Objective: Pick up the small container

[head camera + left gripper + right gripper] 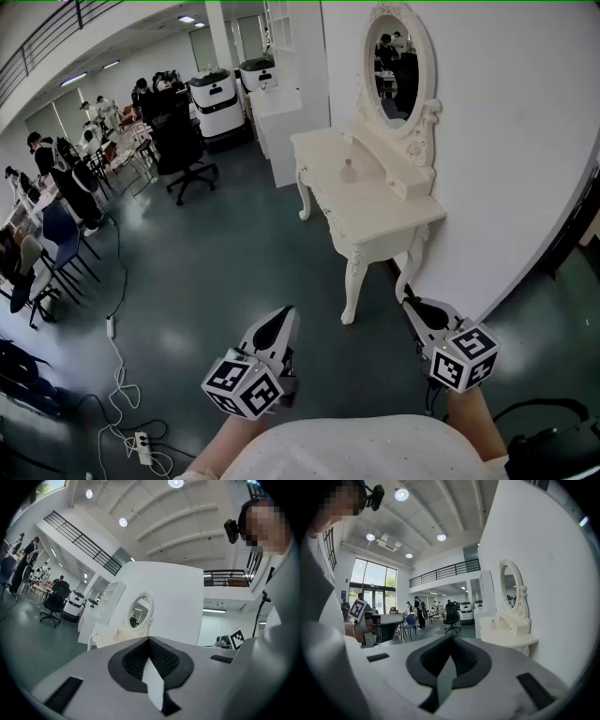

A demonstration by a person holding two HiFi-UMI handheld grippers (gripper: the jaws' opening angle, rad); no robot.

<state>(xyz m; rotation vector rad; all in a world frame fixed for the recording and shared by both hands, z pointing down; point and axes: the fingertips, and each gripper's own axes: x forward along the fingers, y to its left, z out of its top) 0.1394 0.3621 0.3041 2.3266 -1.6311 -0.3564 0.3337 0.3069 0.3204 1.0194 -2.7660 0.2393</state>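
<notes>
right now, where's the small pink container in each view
Head view: small container upper centre, on the white dressing table, left of the mirror.
Left gripper view: too small to make out; the table sits centre-left.
Right gripper view: right of centre, on the table top.
Shared landmark: the oval mirror.

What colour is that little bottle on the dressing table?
Pale pink; the bottle shows best in head view.

Bright, even light falls from round ceiling lamps (401, 494) and tall windows (374, 585); shadows are soft, edges bend fisheye-like, and corners darken.
</notes>
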